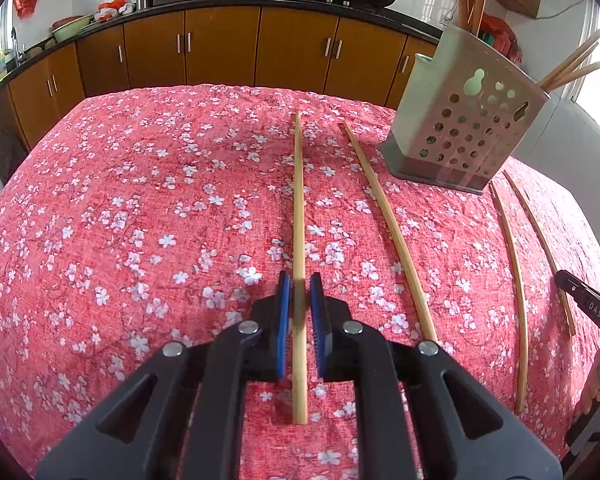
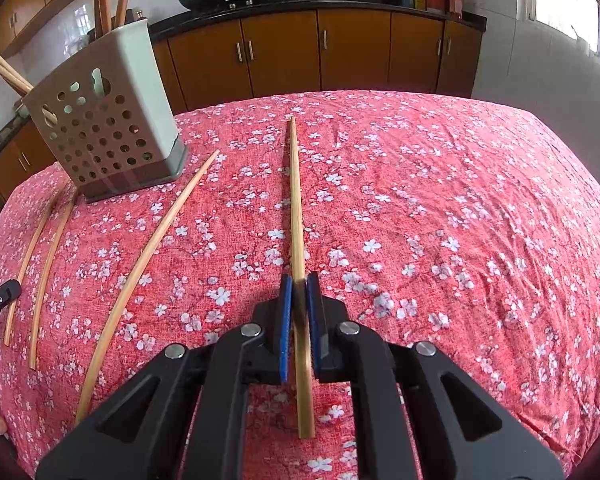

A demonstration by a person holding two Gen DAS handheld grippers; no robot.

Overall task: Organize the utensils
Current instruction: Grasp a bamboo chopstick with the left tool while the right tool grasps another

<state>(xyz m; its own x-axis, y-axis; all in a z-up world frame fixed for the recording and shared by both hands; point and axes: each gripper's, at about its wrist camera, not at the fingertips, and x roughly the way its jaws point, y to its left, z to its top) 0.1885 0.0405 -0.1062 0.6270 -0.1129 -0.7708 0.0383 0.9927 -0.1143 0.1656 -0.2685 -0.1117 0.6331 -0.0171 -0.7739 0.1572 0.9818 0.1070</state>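
A: What does the left claw (image 1: 299, 298) hold?

B: It is clamped on one chopstick (image 1: 299, 216). The blue pads (image 1: 284, 312) press it from both sides, near its thick end. The thin end points away, toward the brown cabinets (image 1: 220, 48).

A: And the right claw (image 2: 299, 300)?

B: The same: its pads are together on another chopstick (image 2: 296, 208), also near the thick end, with the long part pointing forward over the red flowered cloth (image 2: 460, 220) on the table.

A: Where are the other chopsticks?

B: In the left wrist view, one loose chopstick (image 1: 388, 228) lies just right of the held one. Two more (image 1: 514, 264) lie further right, side by side, close to the other claw's black body (image 1: 588, 304). I count four in that view on or over the cloth.

A: And the holder?

B: The grey utensil holder (image 1: 464, 128), with round holes in its wall, stands on the cloth at the far side, between the two claws. Several chopsticks (image 1: 572, 68) already stand inside and lean out of the top. The loose chopsticks lie in front of it; whether any touches its base, I cannot tell.
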